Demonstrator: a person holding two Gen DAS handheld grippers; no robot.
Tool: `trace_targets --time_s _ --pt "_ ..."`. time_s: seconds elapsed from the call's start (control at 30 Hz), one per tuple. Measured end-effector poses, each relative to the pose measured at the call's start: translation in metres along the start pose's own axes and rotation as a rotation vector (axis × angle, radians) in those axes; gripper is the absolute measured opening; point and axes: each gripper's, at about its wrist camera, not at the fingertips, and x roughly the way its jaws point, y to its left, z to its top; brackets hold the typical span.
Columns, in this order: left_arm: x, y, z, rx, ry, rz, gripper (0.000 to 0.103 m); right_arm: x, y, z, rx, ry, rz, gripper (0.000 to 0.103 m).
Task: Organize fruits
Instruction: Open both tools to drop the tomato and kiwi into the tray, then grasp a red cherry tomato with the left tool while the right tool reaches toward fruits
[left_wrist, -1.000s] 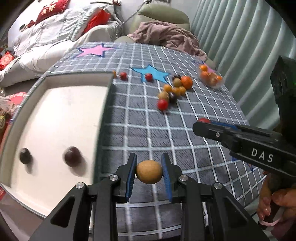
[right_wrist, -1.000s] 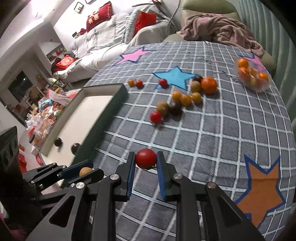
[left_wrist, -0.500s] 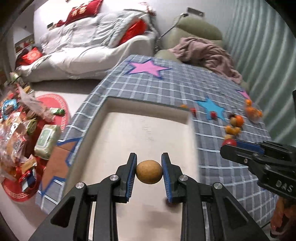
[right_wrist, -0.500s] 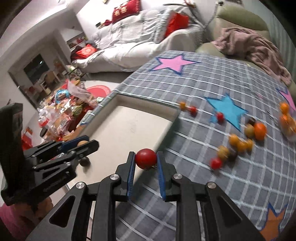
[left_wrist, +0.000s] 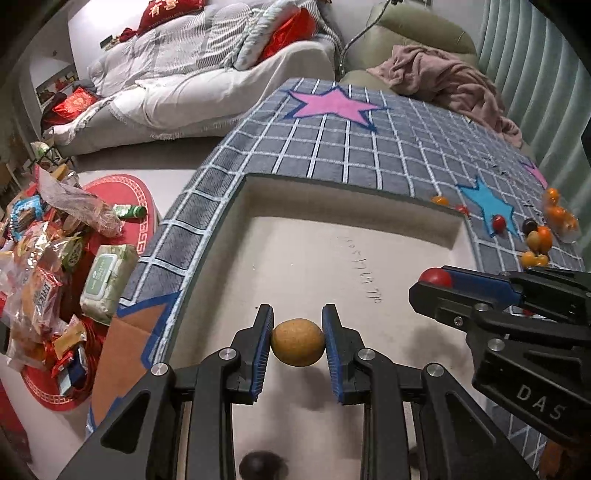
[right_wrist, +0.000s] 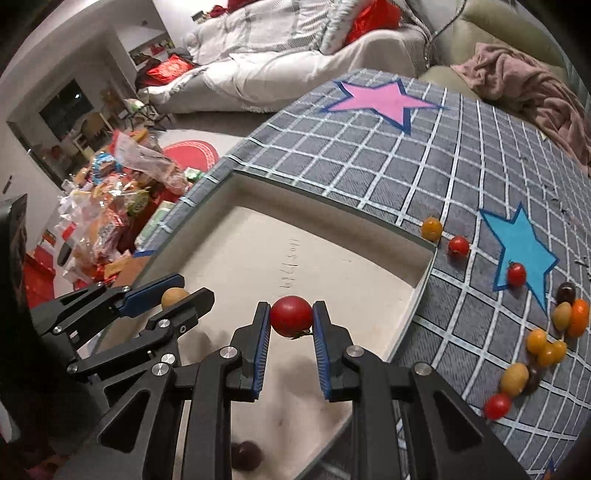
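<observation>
Looking along our left gripper (left_wrist: 297, 341), we see its blue pads clamped on a tan round fruit (left_wrist: 297, 342) above the white tray (left_wrist: 314, 258), a dark fruit (left_wrist: 260, 466) lying on the tray below. Along our right gripper (right_wrist: 290, 318), the pads pinch a red tomato (right_wrist: 291, 316) over the same tray (right_wrist: 332, 258), loose fruits (right_wrist: 543, 347) scattered on the checked cloth (right_wrist: 369, 155) to the right.

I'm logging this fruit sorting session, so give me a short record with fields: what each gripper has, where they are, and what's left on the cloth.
left gripper: shut on tan round fruit
right gripper: shut on red tomato
position: both over the white tray
in tray: dark fruit near its front edge
left on checked cloth: loose red, orange, yellow and dark fruits, right of the tray
</observation>
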Motion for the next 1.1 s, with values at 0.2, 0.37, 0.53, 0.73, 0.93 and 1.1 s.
trace_targets --time_s 0.2,0.37,0.53,0.73,0.93,1.1 --pt "0.014 0.001 0.002 -0.011 0.042 -0.010 0.029 0.020 -0.001 0.000 -0.025 0.034 -0.038 0.025" --pt "0.020 0.004 0.000 -0.024 0.068 -0.004 0.030 0.018 -0.005 0.001 -0.023 0.029 -0.060 0.054" --pt "0.016 0.019 -0.002 -0.106 0.047 0.023 0.081 -0.008 -0.019 0.001 0.043 -0.033 0.004 0.086" --pt "-0.006 0.011 -0.007 -0.112 0.013 -0.006 0.081 -0.057 -0.031 -0.014 0.066 -0.129 0.030 0.103" --pt "-0.038 -0.030 -0.016 -0.047 -0.043 -0.073 0.081 -0.091 -0.074 -0.063 0.130 -0.145 -0.056 0.103" --pt "-0.056 -0.077 -0.025 0.022 -0.058 -0.147 0.081 -0.102 -0.127 -0.110 0.231 -0.107 -0.182 0.103"
